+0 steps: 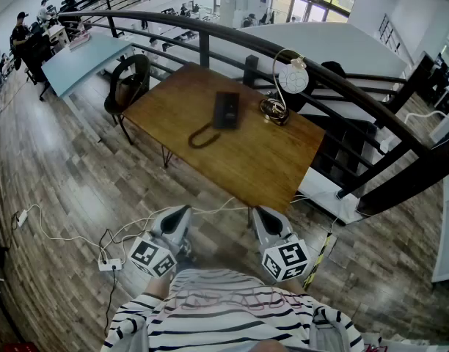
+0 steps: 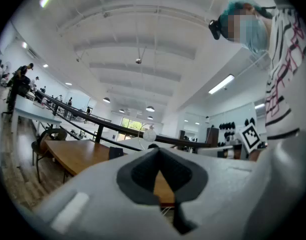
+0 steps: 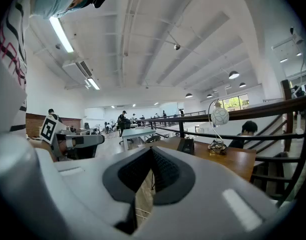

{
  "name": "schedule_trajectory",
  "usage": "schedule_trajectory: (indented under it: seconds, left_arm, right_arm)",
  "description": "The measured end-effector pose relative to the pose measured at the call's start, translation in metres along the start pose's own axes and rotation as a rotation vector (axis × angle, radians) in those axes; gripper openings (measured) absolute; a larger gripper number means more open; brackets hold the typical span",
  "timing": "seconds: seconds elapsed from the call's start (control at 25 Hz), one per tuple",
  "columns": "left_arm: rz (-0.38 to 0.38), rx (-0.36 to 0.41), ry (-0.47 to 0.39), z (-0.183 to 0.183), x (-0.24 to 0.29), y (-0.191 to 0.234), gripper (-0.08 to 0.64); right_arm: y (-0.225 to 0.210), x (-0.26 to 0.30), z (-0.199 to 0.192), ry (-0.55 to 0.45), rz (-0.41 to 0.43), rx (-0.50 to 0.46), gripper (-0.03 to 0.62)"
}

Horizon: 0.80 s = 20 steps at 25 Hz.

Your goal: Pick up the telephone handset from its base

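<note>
While we are holding left gripper point(image 1: 179, 217) and right gripper point(image 1: 261, 218) closed, empty, telephone handset point(image 1: 224, 110) is lying well apart at 12 o'clock, long axis 12-to-6, neither hand clearly nearer.

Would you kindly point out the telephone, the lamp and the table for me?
telephone point(image 1: 226, 110), head view, middle of its body.
lamp point(image 1: 293, 79), head view, its round shade.
table point(image 1: 261, 163), head view, bare top.

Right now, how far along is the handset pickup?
Nothing is done yet: the handset looks to lie on its base on the table. Nothing is in hand: the left hand-held gripper and right hand-held gripper are shut, empty, short of the table. Left: approach, open, grasp, lift.
</note>
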<state>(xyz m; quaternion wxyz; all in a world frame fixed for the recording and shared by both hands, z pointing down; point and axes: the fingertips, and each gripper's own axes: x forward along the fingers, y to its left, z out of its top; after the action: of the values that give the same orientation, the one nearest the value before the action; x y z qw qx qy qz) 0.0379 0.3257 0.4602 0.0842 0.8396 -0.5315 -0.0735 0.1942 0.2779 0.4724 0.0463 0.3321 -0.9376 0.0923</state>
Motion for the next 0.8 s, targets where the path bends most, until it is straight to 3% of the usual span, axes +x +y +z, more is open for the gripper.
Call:
schedule_trajectory:
  seconds: [0.56,0.72,0.8]
  left_arm:
    - [0.011,0.026,-0.026,-0.002,-0.004,0.016,0.005]
    - [0.007,0.026,-0.019,0.0,0.003,0.031,0.006]
    - [0.007,0.011,-0.008,0.0,0.007,0.042,0.102]
  right_arm:
    - [0.002,0.013,0.0,-0.048,-0.002,0.015,0.004]
    - [-0.001,0.029,0.004,-0.043,-0.027,-0.009,0.059]
    - [-0.003,0.039,0.007,-0.048,-0.038,-0.004,0.088]
